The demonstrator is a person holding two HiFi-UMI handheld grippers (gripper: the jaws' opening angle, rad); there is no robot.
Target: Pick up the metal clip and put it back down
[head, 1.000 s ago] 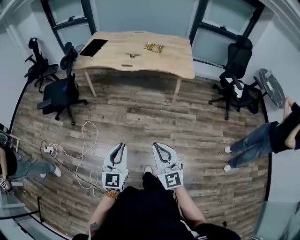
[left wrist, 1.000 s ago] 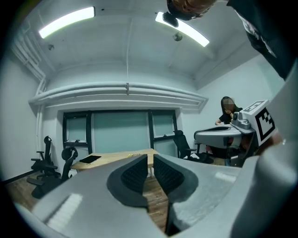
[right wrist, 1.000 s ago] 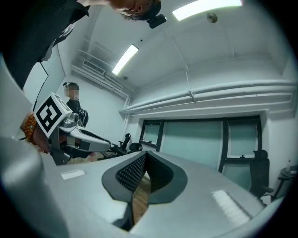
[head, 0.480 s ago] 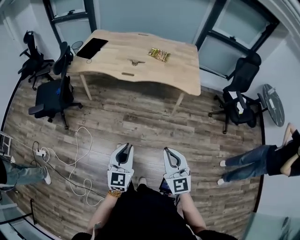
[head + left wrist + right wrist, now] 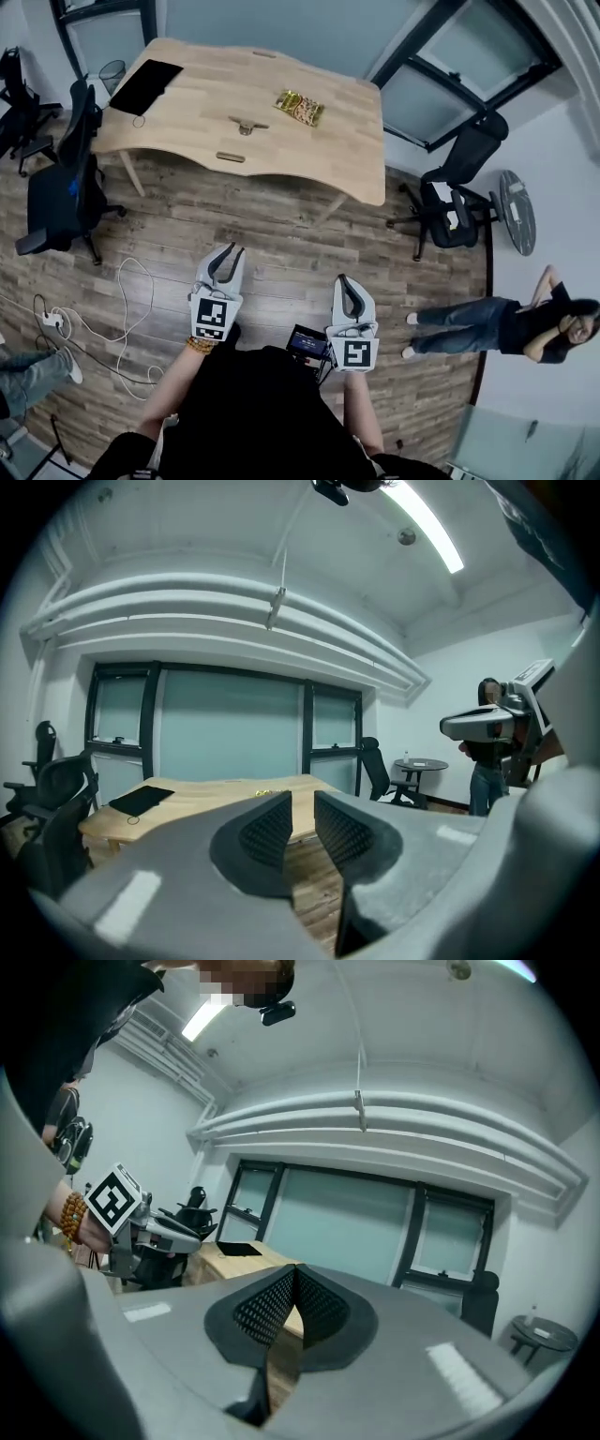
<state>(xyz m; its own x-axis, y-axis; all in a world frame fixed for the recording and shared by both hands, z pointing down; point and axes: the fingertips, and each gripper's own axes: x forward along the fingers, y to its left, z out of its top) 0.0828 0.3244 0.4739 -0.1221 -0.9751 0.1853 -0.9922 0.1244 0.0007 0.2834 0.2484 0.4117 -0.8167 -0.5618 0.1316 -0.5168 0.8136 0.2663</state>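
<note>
Left hand-held gripper [image 5: 227, 253] is released: pads a narrow gap apart, nothing between them (floor and bench edge show through the gap in its own view). Right hand-held gripper [image 5: 345, 283] is clenched, pad tips touching, empty. Both are held low in front of the holder's body, over the wood floor [image 5: 281, 234], pointing to 12 o'clock. The left one sits at 9 o'clock of the right one, apart.

The metal clip [image 5: 246, 126] lies on the bench [image 5: 356, 141] at 12 o'clock, well apart from both grippers, near the bench's middle. A snack packet [image 5: 300, 107] is at 2 o'clock of the clip, near it, not touching. A black pad [image 5: 145, 86] is at the bench's 10 o'clock corner.

Office chair [image 5: 58, 183] at 9 o'clock of the bench, second office chair [image 5: 455, 202] at 3 o'clock. White cable [image 5: 127, 309] on the floor at 9 o'clock of the left gripper. Second person [image 5: 511, 323] at 3 o'clock of the right gripper.
</note>
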